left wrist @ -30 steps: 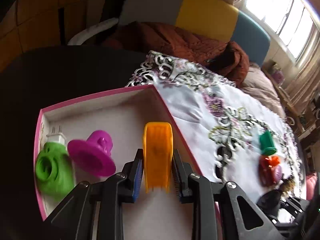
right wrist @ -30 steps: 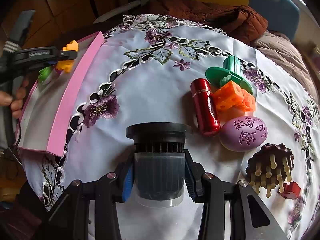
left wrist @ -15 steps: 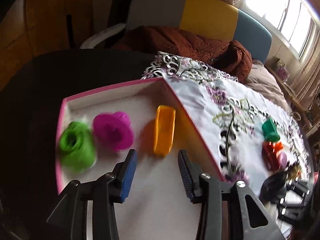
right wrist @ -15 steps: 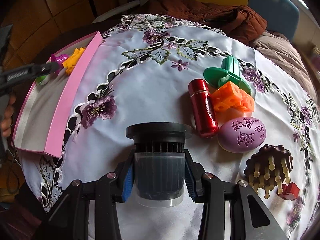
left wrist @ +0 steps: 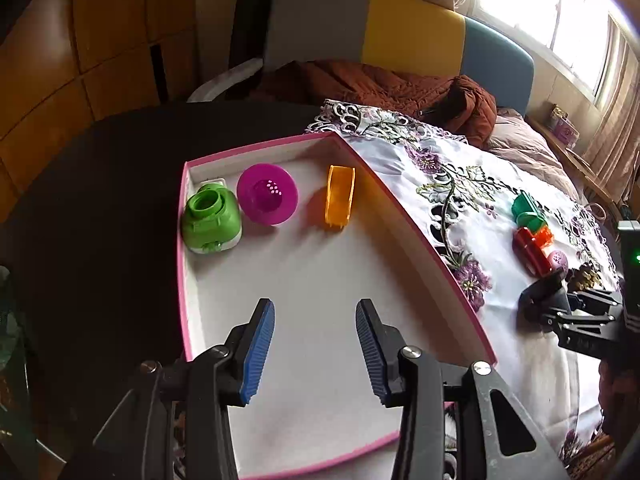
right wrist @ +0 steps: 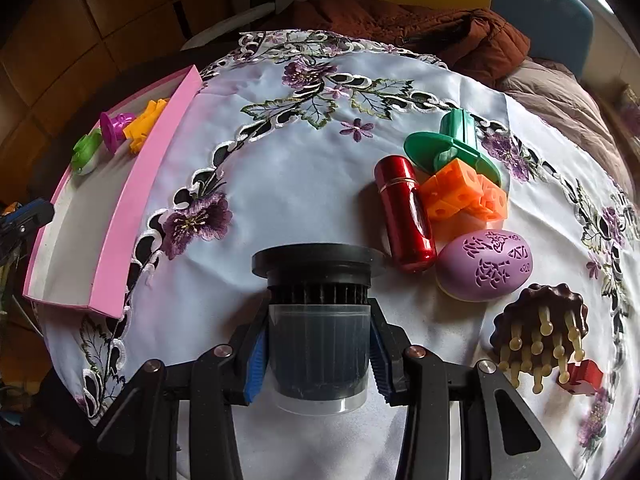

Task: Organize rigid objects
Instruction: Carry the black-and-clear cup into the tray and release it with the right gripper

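Observation:
A pink-rimmed white box point(left wrist: 404, 216) holds a green plug-in piece point(left wrist: 210, 220), a magenta funnel-shaped piece point(left wrist: 267, 194) and an orange piece point(left wrist: 340, 196), all at its far end. My left gripper point(left wrist: 314, 344) hovers open and empty over the box's near half. My right gripper point(right wrist: 318, 354) is shut on a dark cylindrical filter point(right wrist: 318, 320) with a clear cup, its black flange resting on the flowered cloth point(right wrist: 288, 168). The box point(right wrist: 116, 220) lies to the left of it.
On the cloth to the right lie a red capsule point(right wrist: 406, 216), orange cubes point(right wrist: 464, 196), a green stand piece point(right wrist: 448, 148), a purple egg point(right wrist: 486, 266), a brown spiked brush point(right wrist: 540, 336) and a small red piece point(right wrist: 584, 376). A brown jacket point(left wrist: 380, 88) and sofa lie behind.
My left gripper let go of the orange piece, which now lies in the box, and drew back toward the box's near end. The right gripper kept still on the filter.

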{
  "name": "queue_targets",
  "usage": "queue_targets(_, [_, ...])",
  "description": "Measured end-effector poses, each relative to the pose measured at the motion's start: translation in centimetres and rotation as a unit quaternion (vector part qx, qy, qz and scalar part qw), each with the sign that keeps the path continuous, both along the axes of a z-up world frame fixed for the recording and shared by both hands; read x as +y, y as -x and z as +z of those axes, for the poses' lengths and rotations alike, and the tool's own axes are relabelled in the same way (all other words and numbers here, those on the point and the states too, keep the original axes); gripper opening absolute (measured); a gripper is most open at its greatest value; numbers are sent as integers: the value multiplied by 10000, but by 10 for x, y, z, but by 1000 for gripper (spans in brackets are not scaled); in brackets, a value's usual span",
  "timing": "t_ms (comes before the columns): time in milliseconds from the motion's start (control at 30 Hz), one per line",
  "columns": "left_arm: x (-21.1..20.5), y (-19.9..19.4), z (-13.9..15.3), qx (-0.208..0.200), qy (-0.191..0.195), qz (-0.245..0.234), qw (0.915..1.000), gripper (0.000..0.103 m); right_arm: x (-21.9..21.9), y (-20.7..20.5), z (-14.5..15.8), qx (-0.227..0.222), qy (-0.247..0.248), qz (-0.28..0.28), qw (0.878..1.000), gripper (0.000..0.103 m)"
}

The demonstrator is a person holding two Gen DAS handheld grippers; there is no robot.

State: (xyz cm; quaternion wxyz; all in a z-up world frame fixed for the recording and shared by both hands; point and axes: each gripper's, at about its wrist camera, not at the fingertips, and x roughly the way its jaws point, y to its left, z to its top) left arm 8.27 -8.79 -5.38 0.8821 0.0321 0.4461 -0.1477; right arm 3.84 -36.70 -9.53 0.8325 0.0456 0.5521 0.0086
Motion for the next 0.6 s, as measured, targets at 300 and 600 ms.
queue_targets(300, [13, 12, 1, -21, 74, 95, 9999, 43, 1, 3, 0, -73, 151, -32, 9999, 43])
queue_targets(600, [25, 14, -1, 38, 193, 193, 9996, 43, 4, 4, 1, -96, 256, -148, 9995, 43])
